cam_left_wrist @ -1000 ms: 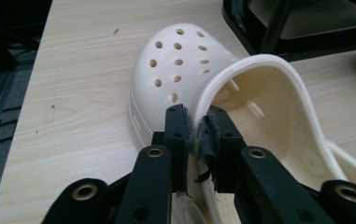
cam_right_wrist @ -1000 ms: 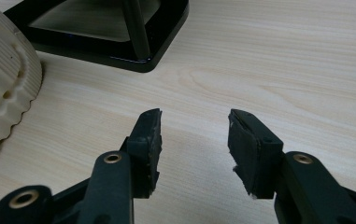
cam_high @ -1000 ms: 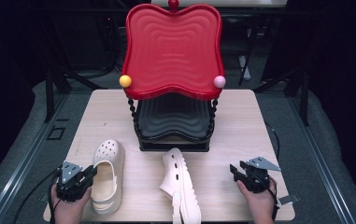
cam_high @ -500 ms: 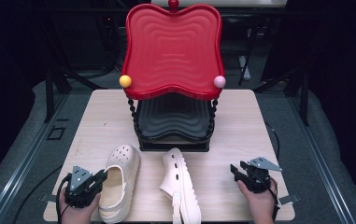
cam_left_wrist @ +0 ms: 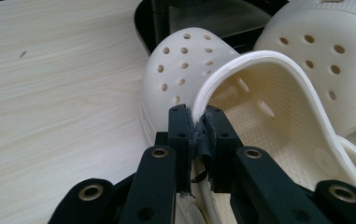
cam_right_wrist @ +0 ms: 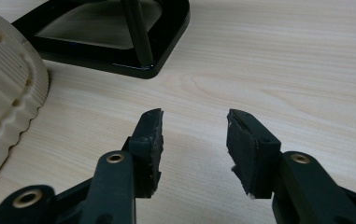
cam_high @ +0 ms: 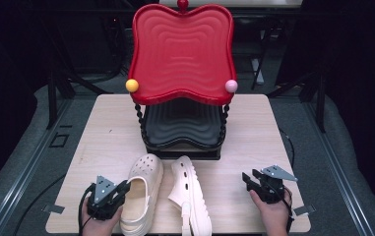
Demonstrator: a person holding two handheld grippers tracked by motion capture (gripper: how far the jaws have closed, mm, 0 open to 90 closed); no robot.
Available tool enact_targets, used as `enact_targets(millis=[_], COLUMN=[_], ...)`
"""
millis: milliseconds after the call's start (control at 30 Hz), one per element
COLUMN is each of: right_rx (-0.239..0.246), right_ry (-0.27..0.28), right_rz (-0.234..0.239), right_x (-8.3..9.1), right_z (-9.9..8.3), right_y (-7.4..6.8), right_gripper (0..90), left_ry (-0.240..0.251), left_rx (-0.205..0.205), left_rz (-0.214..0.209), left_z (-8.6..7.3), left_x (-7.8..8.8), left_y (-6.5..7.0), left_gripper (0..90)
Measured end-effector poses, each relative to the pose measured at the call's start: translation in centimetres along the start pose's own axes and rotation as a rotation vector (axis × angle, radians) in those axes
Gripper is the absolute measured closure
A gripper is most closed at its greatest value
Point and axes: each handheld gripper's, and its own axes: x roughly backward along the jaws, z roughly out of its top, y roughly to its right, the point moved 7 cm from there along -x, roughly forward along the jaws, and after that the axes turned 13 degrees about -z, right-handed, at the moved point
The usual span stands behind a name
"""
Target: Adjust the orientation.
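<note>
Nearest the front edge of the table (cam_high: 101,132), the left gripper (cam_high: 121,189) is clenched on the thin side rim of the left clog (cam_high: 140,196), its jaws pinching the wall beside the opening, as the left gripper view shows closely (cam_left_wrist: 196,123). That clog lies upright near the front edge, left of centre, toe pointing toward the far side. Just beside it, apparently touching at the toe, the second clog (cam_high: 191,194) lies tipped on its side with its ribbed sole facing right and its heel overhanging the front edge. The right gripper (cam_high: 249,179) hovers released over bare wood near the front right corner, jaws well parted (cam_right_wrist: 194,135), holding nothing.

The step in hand looks like sliding the held clog into a pair with its mate. Next, I judge, the right gripper must reach left for the tipped clog, take its rim and set it upright.

Farther back, at the middle of the table, stands a two-tier rack (cam_high: 182,147): one black lower tray (cam_high: 182,125) and one red upper tray (cam_high: 182,54), both bare. Count: two clogs, two grippers, one rack
</note>
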Motion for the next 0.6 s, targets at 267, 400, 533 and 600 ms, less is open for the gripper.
enact_targets(millis=[267, 400, 533, 600], right_rx=[0.032, 0.055, 0.092, 0.110], right_ry=[0.020, 0.056, 0.116, 0.123], right_rz=[0.016, 0.060, 0.115, 0.124], right_x=[0.7, 1.7, 3.4, 3.8], right_z=[0.6, 1.4, 2.6, 2.8], right_y=[-1.2, -2.8, -4.9, -5.5], right_gripper=[65.9, 70.2, 76.3, 77.9], left_ry=[-0.005, -0.007, 0.011, 0.018], left_rx=[-0.028, -0.051, -0.036, -0.032], left_rz=[-0.008, -0.019, -0.040, -0.053], left_z=[0.3, 0.5, 0.4, 0.4], left_x=[-2.2, -2.6, -2.6, -2.6], left_y=[2.0, 2.8, 2.9, 2.9], left_gripper=[82.6, 82.5, 80.7, 78.8])
